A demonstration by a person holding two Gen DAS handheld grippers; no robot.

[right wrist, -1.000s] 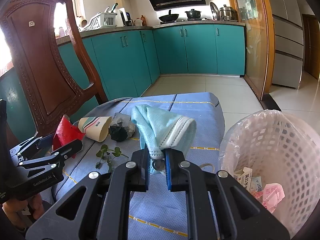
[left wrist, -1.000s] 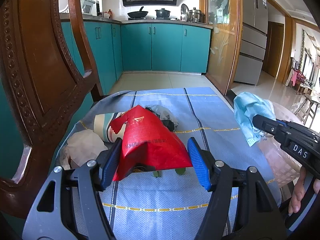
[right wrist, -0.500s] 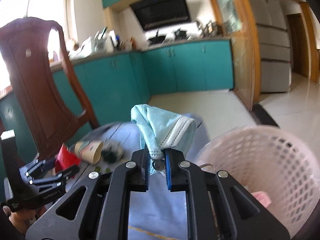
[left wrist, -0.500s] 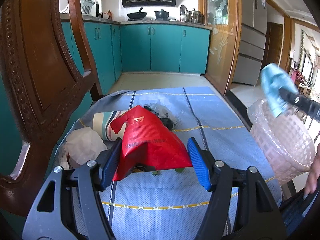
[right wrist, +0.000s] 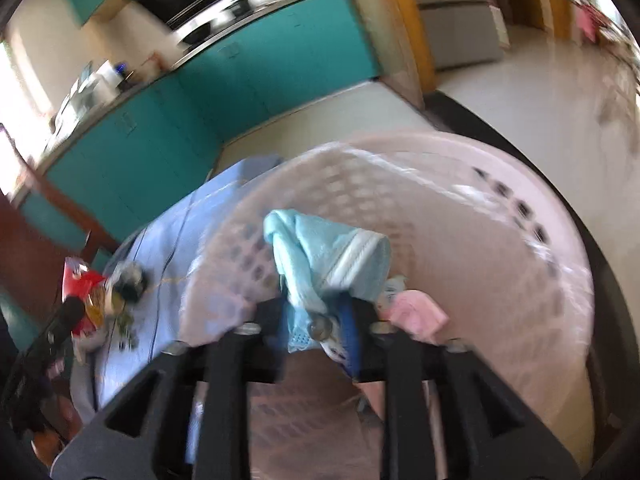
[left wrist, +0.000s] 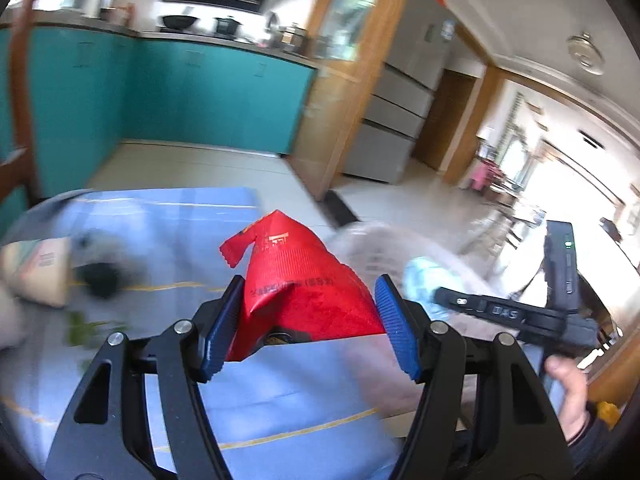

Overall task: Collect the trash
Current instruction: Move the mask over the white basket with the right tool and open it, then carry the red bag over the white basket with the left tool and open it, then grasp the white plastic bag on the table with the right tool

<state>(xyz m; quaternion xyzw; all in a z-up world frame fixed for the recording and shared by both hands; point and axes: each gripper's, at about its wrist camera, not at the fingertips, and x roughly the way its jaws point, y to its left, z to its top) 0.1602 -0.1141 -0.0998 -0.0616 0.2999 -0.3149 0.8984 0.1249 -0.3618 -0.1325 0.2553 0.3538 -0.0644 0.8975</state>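
Two grippers are at work over a table [left wrist: 120,216] covered with a blue cloth. The left gripper [left wrist: 308,322] has its blue pads clamped on a red packet [left wrist: 304,288], one pad against each side, and holds the packet clear of the cloth with its torn corner pointing up and left. The right gripper [right wrist: 320,328] is above the mouth of a pale mesh bin [right wrist: 500,240] lined with a thin plastic bag; its jaws have just been opening and now stand apart, with a light-blue mask [right wrist: 332,256] between them, its lower end down by the pads and its folded body standing up over the bin. Blur keeps me from telling whether the pads touch the mask at all. A pink scrap [right wrist: 416,314] and other paper lie inside the bin. In the left wrist view the right gripper [left wrist: 436,298] reaches in from the right, carried by a hand [left wrist: 568,388], with the mask [left wrist: 424,280] at its tip over the bin [left wrist: 384,244] just off the table's edge. On the cloth at the left lie a tipped paper cup [left wrist: 40,272], a dark crumpled wad [left wrist: 100,278] beside it and a few green leaves [left wrist: 88,328] nearer the camera. Teal cabinets [left wrist: 180,96] run along the far wall.
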